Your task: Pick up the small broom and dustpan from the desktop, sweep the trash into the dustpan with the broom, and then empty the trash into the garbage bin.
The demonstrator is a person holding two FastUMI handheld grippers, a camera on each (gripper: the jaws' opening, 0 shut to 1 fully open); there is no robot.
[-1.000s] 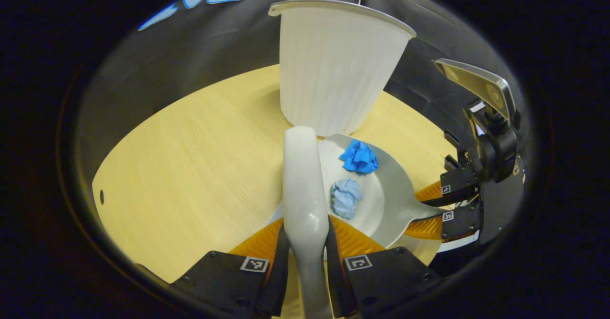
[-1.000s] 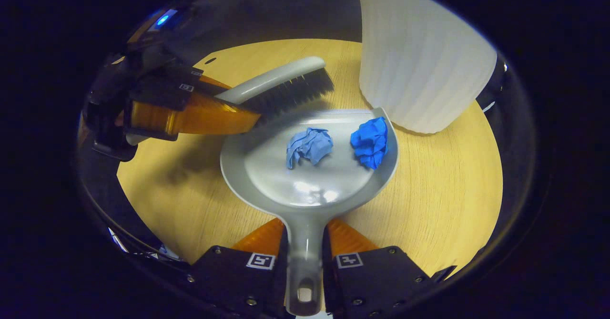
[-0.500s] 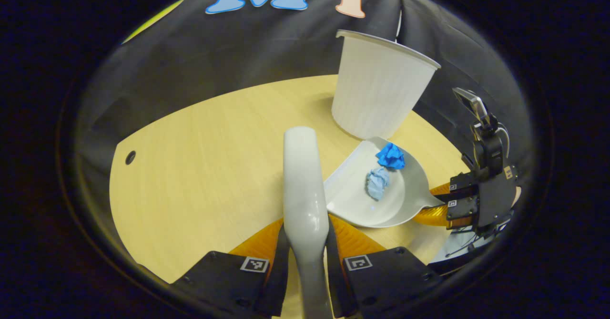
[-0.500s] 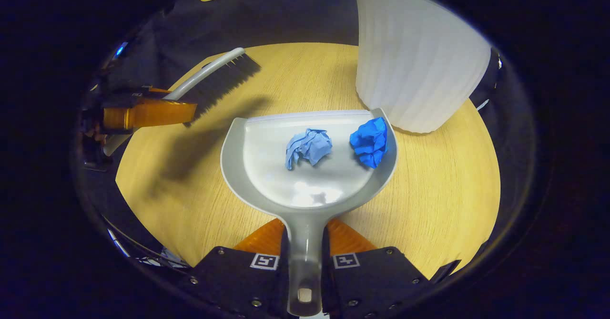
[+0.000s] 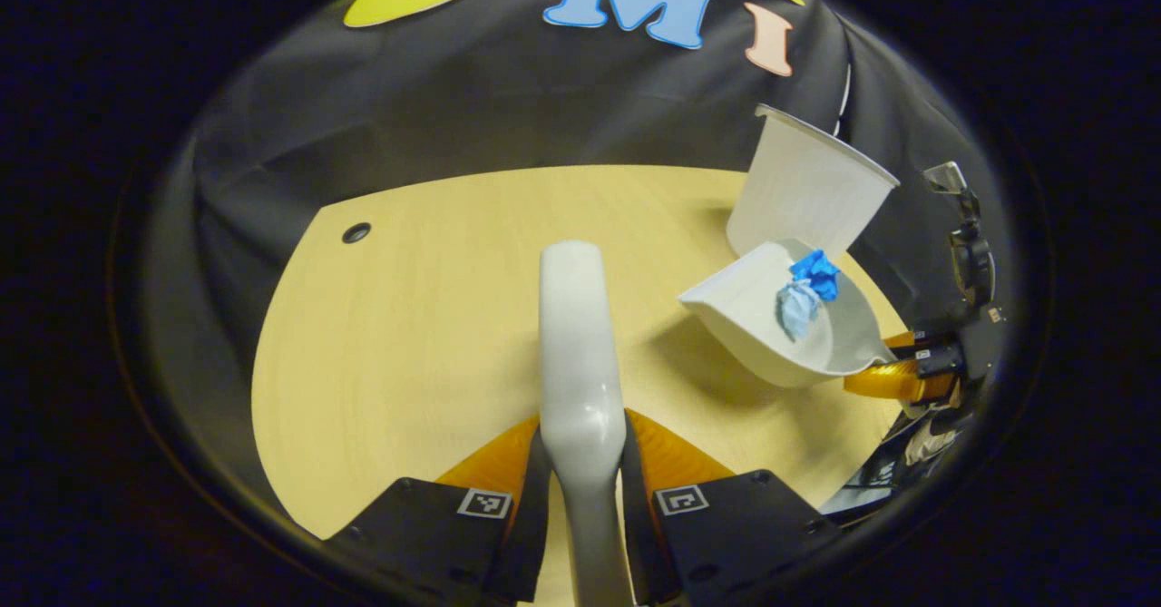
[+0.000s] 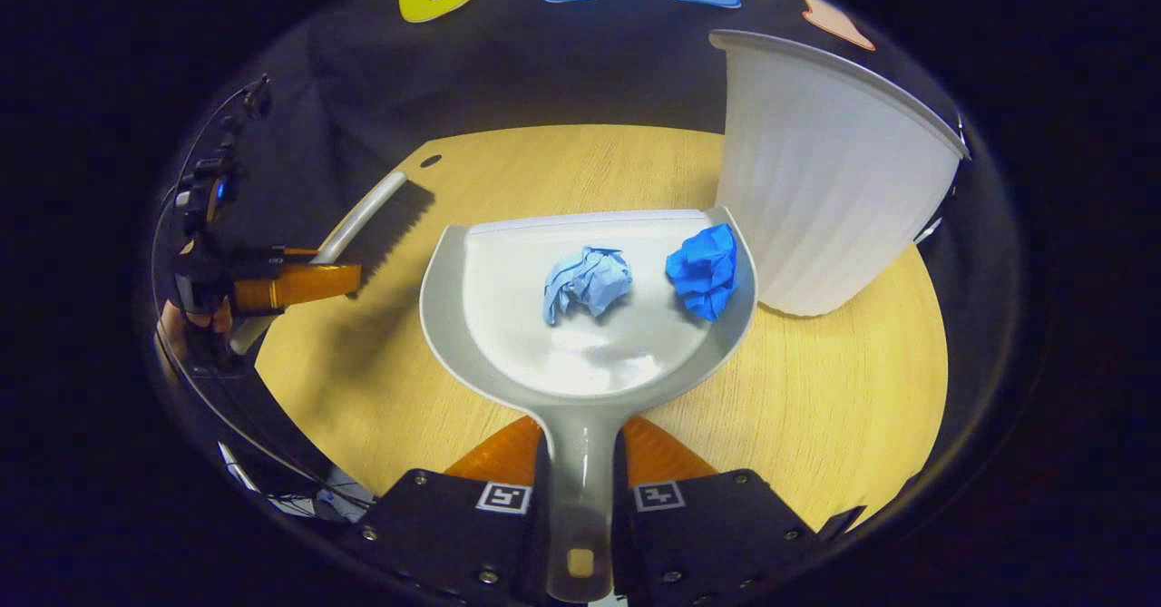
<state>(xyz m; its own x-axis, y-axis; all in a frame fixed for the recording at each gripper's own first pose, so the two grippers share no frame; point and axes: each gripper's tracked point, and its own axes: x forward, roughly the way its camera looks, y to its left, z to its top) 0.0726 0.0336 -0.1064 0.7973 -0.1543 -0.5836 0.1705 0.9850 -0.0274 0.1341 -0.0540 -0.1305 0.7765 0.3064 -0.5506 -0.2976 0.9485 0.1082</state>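
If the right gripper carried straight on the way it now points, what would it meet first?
Probably nothing on the table: the right gripper aims along the dustpan, whose front edge faces bare desktop and the booth wall beyond. The garbage bin stands right of that line, though depth is uncertain.

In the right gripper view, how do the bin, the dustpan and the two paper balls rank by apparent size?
1. Bin and dustpan: similar; the dustpan is nearer, so unsure.
2. Light blue ball and dark blue ball: alike.

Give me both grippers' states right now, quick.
Left gripper: closed on the broom handle.
Right gripper: closed on the dustpan handle, two paper wads in the pan.
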